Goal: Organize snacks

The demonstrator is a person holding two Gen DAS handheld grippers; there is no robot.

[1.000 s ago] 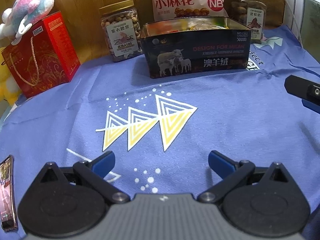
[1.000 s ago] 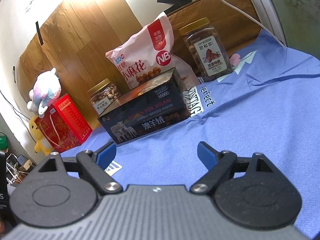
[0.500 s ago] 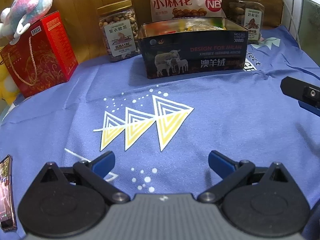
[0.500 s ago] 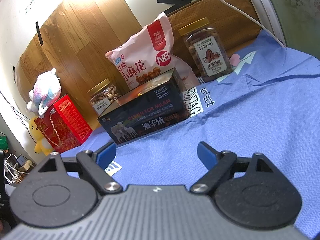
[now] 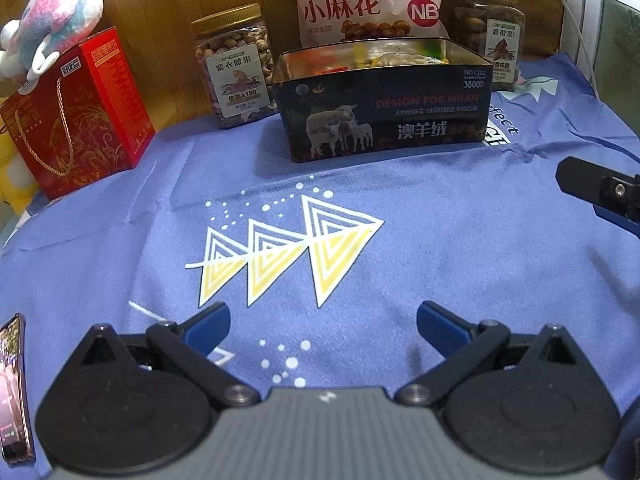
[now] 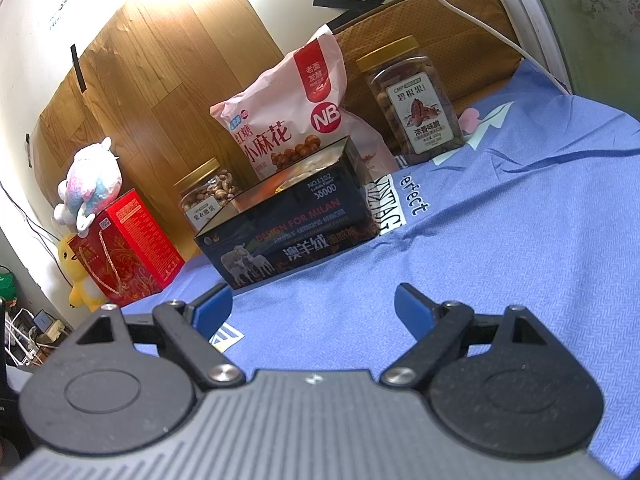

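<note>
A dark open tin box [image 5: 384, 104] with sheep printed on it stands at the back of the blue cloth, with snacks inside; it also shows in the right wrist view [image 6: 288, 236]. Behind it stand a pink snack bag [image 5: 368, 0], a cashew jar [image 5: 234, 68] to its left and a pecan jar [image 5: 490, 28] to its right. My left gripper [image 5: 322, 322] is open and empty, low over the cloth, well in front of the box. My right gripper [image 6: 314, 312] is open and empty, in front of the box; its finger shows at the left view's right edge [image 5: 600, 192].
A red gift box [image 5: 76, 112] with a plush toy [image 5: 56, 12] on top stands at the back left. A phone [image 5: 12, 388] lies at the near left edge. The blue printed cloth [image 5: 440, 248] covers the surface. A wooden board and a cushion stand behind.
The left gripper's view has shifted slightly, with the box and jars a little lower and nearer in frame. The right gripper has barely moved. Both stay open.
</note>
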